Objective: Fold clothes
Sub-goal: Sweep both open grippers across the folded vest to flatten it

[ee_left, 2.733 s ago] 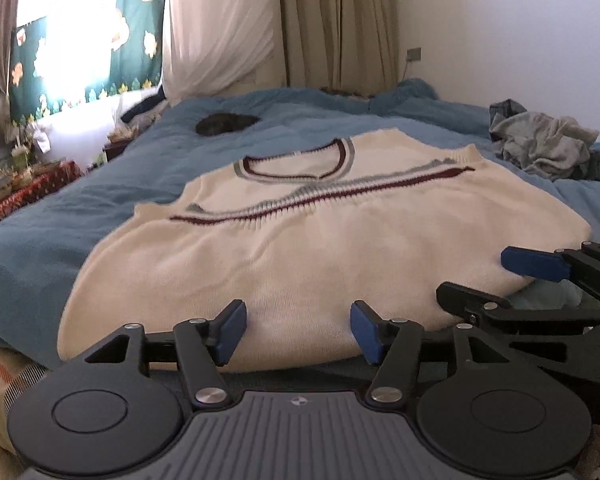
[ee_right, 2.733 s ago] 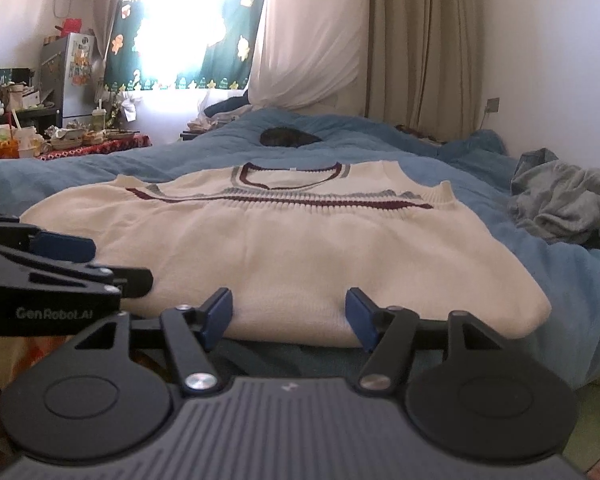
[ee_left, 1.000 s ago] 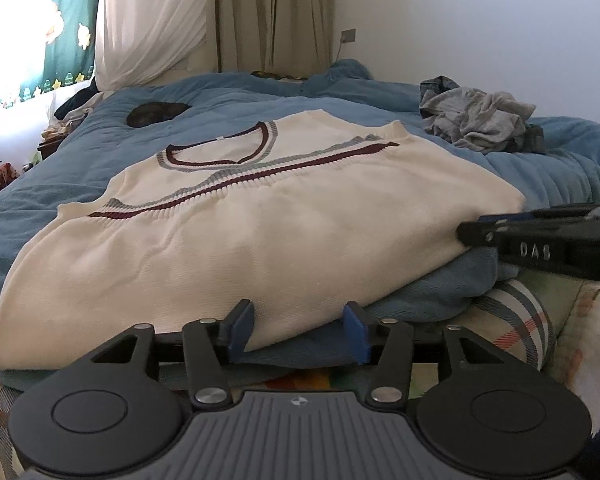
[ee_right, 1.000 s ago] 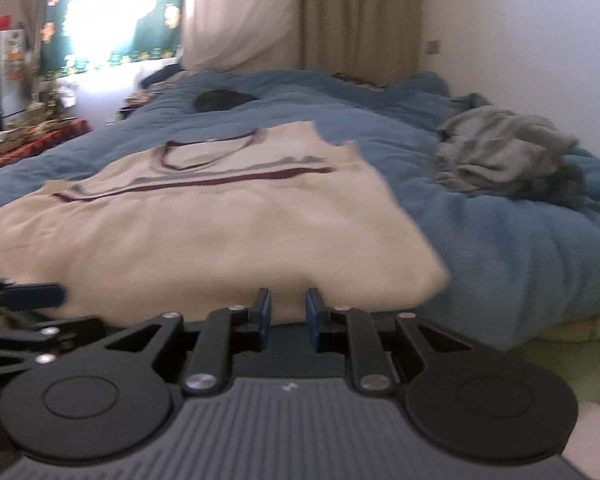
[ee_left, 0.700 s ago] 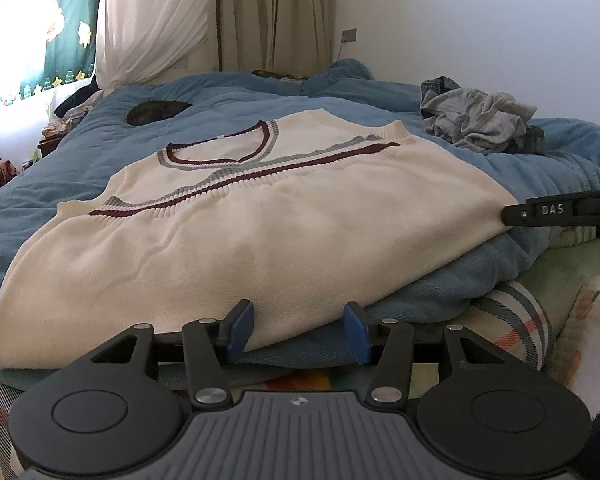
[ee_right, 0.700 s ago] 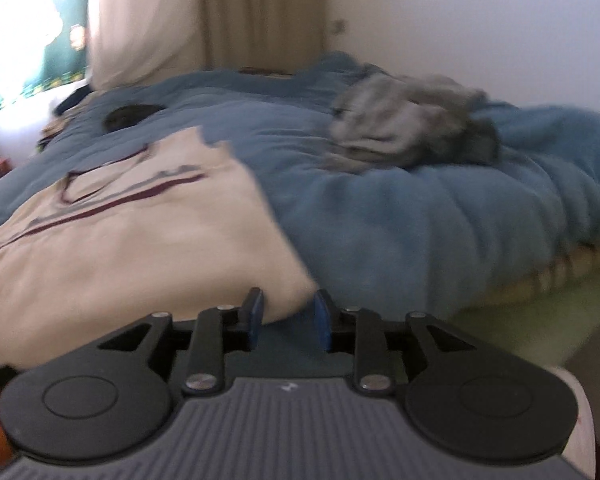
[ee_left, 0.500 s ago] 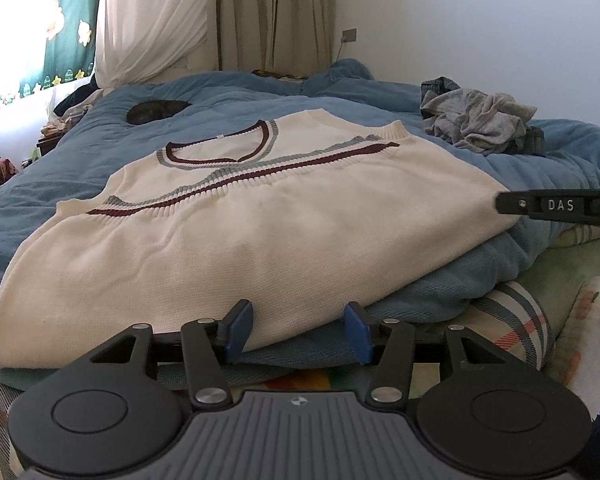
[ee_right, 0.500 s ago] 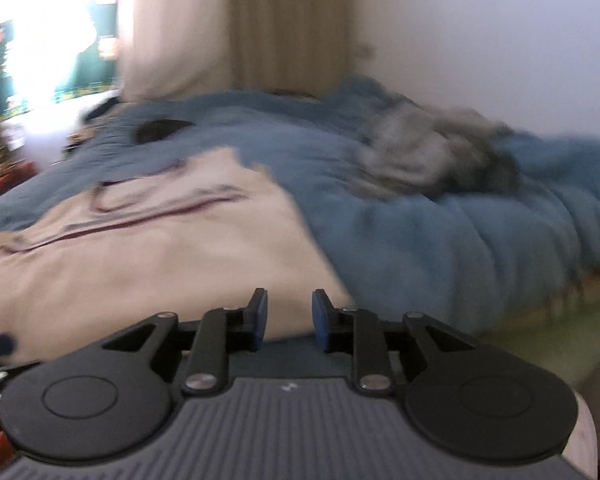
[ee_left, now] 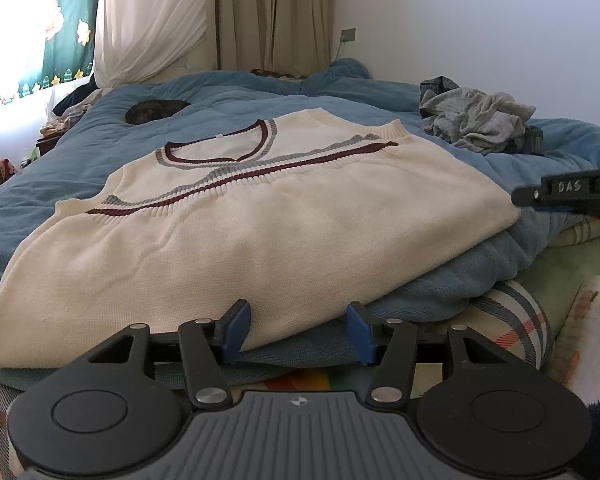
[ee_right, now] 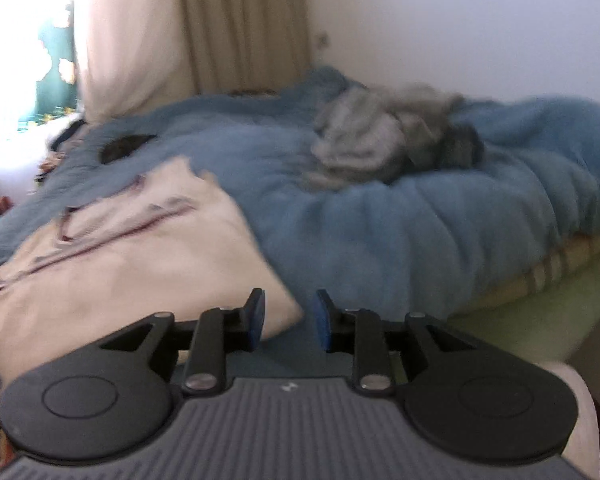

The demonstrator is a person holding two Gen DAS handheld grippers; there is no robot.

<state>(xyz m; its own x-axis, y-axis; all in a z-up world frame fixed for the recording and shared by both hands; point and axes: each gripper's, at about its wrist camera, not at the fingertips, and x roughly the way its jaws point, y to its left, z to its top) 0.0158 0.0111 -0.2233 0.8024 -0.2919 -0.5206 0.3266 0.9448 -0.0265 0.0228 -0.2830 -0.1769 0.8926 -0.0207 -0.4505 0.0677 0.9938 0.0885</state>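
Note:
A cream knitted vest [ee_left: 260, 232] with maroon and grey stripes and a V-neck lies flat on the blue blanket [ee_left: 220, 96]. My left gripper [ee_left: 298, 332] is open at the vest's near hem, its jaws opening slightly, with the hem edge just ahead of the blue pads and untouched. My right gripper [ee_right: 289, 318] is at the vest's [ee_right: 140, 260] near right corner, jaws opening, with the corner tip between the pads and not pinched. In the left wrist view the right gripper [ee_left: 520, 200] shows side-on at that corner.
A crumpled grey clothes pile [ee_left: 476, 128] lies on the blanket at the far right, also blurred in the right wrist view [ee_right: 380, 148]. A dark round thing [ee_left: 156, 111] lies beyond the collar. Plaid bedding [ee_left: 512, 316] marks the bed's near edge. Curtains and a bright window stand behind.
My right gripper slid right along the hem to the vest's right corner, and its narrow jaws have widened. The left gripper stayed still over the last second. The vest has not moved.

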